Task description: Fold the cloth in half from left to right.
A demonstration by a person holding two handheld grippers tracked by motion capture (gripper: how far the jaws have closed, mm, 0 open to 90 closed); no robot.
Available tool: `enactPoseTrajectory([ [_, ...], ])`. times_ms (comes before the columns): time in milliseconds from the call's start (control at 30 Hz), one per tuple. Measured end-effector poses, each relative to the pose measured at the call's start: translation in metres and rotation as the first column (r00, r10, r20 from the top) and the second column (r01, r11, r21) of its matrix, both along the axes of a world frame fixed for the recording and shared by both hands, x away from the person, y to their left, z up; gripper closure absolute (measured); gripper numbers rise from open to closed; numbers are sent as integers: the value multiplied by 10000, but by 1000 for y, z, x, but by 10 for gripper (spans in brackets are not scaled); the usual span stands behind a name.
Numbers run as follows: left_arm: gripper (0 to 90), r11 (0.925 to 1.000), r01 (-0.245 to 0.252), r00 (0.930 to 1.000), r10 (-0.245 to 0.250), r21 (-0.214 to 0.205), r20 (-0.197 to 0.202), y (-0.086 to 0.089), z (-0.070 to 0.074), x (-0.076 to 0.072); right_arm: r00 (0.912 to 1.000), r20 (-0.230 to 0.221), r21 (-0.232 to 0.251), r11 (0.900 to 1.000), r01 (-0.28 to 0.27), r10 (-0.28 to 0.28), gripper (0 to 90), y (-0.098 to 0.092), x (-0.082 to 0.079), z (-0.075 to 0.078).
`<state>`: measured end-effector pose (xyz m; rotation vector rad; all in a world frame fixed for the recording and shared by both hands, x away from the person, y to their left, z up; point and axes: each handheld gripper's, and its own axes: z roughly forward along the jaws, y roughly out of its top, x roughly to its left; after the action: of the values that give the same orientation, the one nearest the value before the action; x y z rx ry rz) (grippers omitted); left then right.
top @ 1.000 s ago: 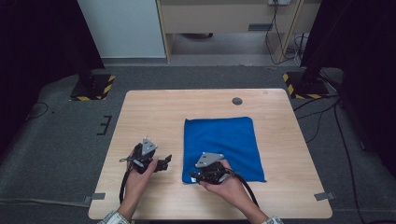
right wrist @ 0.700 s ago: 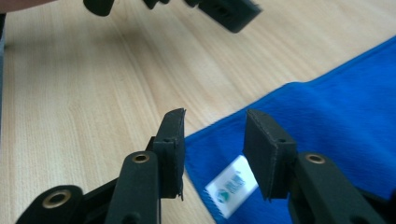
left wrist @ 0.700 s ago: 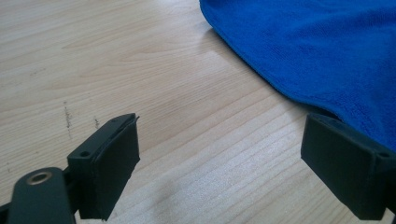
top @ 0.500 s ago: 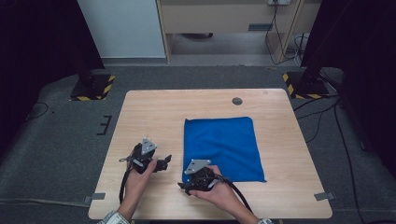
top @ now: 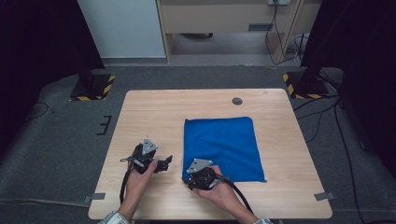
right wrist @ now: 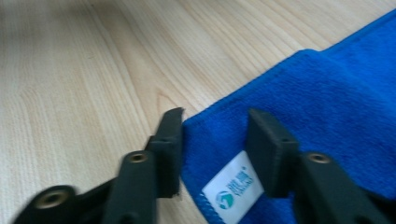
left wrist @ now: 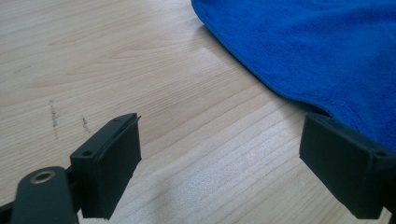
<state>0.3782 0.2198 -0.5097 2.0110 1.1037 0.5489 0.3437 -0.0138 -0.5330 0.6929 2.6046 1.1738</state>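
Observation:
A blue cloth (top: 222,147) lies flat on the right half of the wooden table (top: 154,116). My right gripper (top: 187,181) is low at the cloth's near-left corner. In the right gripper view its jaws (right wrist: 215,140) have just been closing and straddle that corner (right wrist: 336,93), one pad at the hem and one on the cloth beside a white label (right wrist: 231,191). A gap remains between pads and cloth. My left gripper (top: 166,163) stays open over bare wood just left of the cloth (left wrist: 317,46), nothing between its fingers (left wrist: 219,158).
A small round grommet (top: 237,101) sits in the tabletop behind the cloth. Two stands with yellow-black bases (top: 93,88) (top: 303,84) rest on the floor beyond the far corners. Cables trail from both grippers toward the near edge.
My right gripper slid left along the cloth's near edge to its near-left corner and sank a little. The left gripper has kept still.

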Motion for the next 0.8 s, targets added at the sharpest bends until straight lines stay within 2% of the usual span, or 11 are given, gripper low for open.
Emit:
enactPoseTrajectory([
  [200,118,10000,41,10000,-41,-51,-34,0,0,0,9998,130,-57,9999,134,-133,799,-4,2,0],
  [300,118,9997,20,9999,-23,-237,-121,0,-1,0,9999,131,57,9999,98,-98,854,-5,2,-1],
  [467,119,9995,86,9999,-89,-292,-99,0,0,1,10000,-76,274,9996,32,-30,865,-6,0,-1],
  [567,119,9990,93,9997,-104,-440,-241,0,1,3,9999,-95,289,9995,-108,111,864,-4,-4,-1],
  [633,118,9975,218,9991,-242,-674,-353,-2,2,8,9998,-130,294,9995,-129,132,864,-2,-6,-1],
  [800,117,9967,463,9986,-479,-665,-225,-11,12,31,9996,-145,337,9992,-220,225,863,0,-9,-1],
])
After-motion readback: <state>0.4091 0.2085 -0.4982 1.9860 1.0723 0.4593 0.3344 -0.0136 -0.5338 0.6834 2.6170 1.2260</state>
